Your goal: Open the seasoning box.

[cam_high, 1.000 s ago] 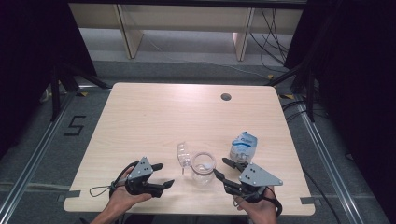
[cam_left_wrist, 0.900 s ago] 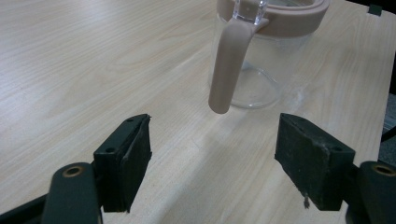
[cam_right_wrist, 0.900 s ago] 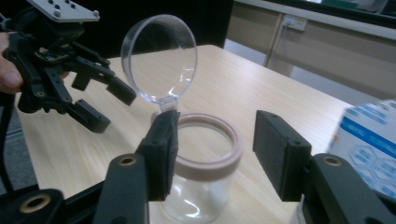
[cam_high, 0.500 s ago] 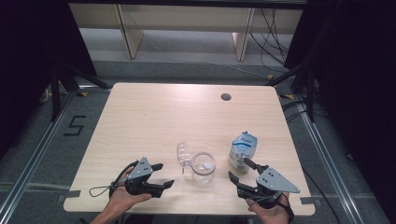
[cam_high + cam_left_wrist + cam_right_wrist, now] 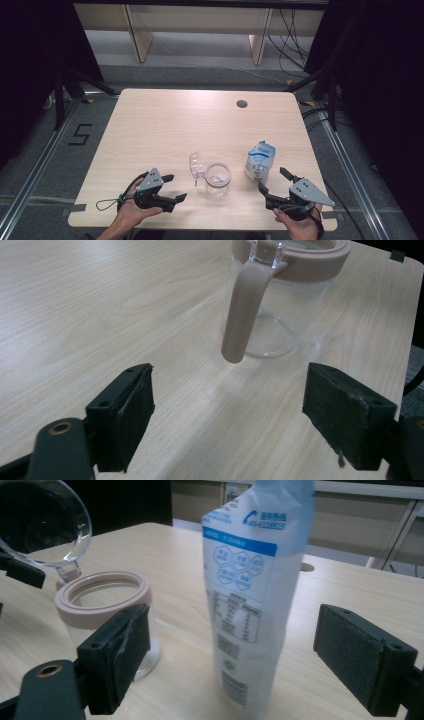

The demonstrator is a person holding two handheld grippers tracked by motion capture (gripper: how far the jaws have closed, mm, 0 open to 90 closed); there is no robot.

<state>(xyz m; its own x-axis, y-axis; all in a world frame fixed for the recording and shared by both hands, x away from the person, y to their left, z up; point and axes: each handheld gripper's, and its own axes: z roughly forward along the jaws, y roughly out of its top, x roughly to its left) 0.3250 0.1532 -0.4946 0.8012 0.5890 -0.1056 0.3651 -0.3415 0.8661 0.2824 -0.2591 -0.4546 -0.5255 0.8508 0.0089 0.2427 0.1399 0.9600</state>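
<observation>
The right gripper [image 5: 272,183] hangs over the near right edge of the table [image 5: 165,120], jaws spread wide and just now opening further, with nothing pressed between them. The white and blue pouch [image 5: 260,160] stands upright immediately ahead of it, just beyond the jaw tips, its long axis vertical. In the right gripper view the pouch [image 5: 252,595] stands between the lines of the two pads [image 5: 125,645], slightly nearer the left pad, and is clear of both. Judgement: the coming move is a straight advance so that the pads come either side of the pouch's mid-body; the pouch is soft and narrow at the base, so a glancing contact could tip it. The glass jar [image 5: 218,179] with its pink rim stands left of the pouch, apart from it, its clear lid [image 5: 196,166] swung open on the far-left side. The left gripper [image 5: 175,187] rests at the near left, jaws likewise wide and empty, pointing toward the jar; in the left gripper view the jar's pink handle [image 5: 245,315] hangs ahead of the jaws. The right hand is plainly the nearer to the pouch, the left to the jar.
</observation>
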